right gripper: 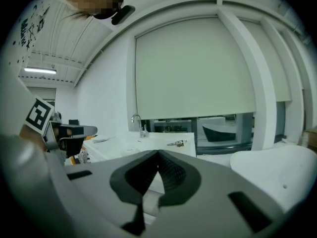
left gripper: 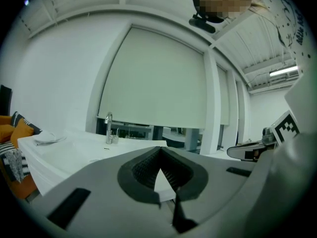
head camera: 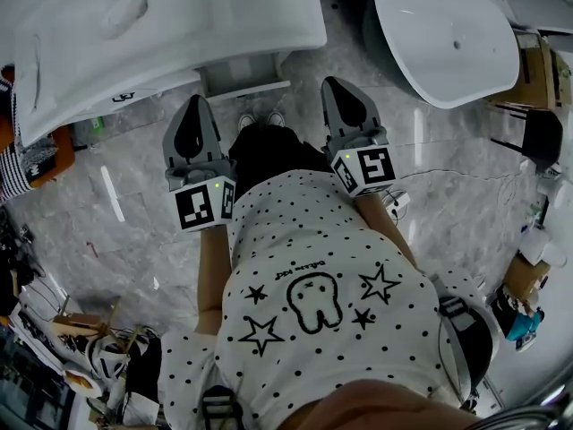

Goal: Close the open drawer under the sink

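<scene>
The white sink counter [head camera: 161, 25] fills the upper left of the head view, and a white drawer [head camera: 242, 77] juts out below its front edge. My left gripper [head camera: 192, 104] and right gripper [head camera: 337, 84] are held side by side, pointing at the drawer and a little short of it. Both are shut with nothing between the jaws. In the left gripper view the left gripper [left gripper: 160, 150] frames a strip of the white drawer [left gripper: 163, 183], with the faucet [left gripper: 108, 128] beyond. The right gripper [right gripper: 158, 153] looks toward the same counter [right gripper: 148, 144].
A large white basin [head camera: 448, 38] stands to the right on the grey marble floor [head camera: 134, 186]. Clutter lies along the left edge [head camera: 36, 150] and at the bottom left. My shoes [head camera: 260, 119] are near the drawer's base. A cable [head camera: 466, 176] runs across the floor at the right.
</scene>
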`<control>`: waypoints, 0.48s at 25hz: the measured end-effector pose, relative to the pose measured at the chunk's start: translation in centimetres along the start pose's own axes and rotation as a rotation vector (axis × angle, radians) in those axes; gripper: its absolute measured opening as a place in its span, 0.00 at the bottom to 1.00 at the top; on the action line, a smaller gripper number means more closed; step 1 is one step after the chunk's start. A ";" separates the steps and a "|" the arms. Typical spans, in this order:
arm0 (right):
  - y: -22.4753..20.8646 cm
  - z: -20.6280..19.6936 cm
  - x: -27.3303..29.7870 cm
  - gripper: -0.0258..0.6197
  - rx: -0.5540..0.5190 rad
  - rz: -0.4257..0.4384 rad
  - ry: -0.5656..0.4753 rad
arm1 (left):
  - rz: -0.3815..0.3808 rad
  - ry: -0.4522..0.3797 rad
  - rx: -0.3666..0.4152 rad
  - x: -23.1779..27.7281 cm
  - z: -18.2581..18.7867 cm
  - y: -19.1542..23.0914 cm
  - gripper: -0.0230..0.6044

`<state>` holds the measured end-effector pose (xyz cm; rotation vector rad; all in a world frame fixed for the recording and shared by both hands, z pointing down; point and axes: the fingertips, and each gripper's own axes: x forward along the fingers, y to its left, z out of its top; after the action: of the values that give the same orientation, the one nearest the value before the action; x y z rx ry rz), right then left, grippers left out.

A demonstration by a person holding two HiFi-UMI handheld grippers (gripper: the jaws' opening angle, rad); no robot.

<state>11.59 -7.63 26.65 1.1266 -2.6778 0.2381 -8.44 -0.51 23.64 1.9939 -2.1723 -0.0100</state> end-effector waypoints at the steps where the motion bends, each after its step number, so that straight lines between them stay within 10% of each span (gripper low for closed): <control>1: 0.0 0.2 0.0 0.06 0.004 -0.002 -0.003 | -0.003 0.000 0.003 0.1 0.2 -0.1 0.04; 12: -0.7 1.5 0.0 0.06 0.022 -0.026 -0.015 | -0.008 0.064 0.008 1.2 -0.9 0.0 0.04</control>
<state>11.86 -8.42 25.22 1.1738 -2.6783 0.2555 -8.37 -1.55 24.70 1.9796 -2.1288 0.0606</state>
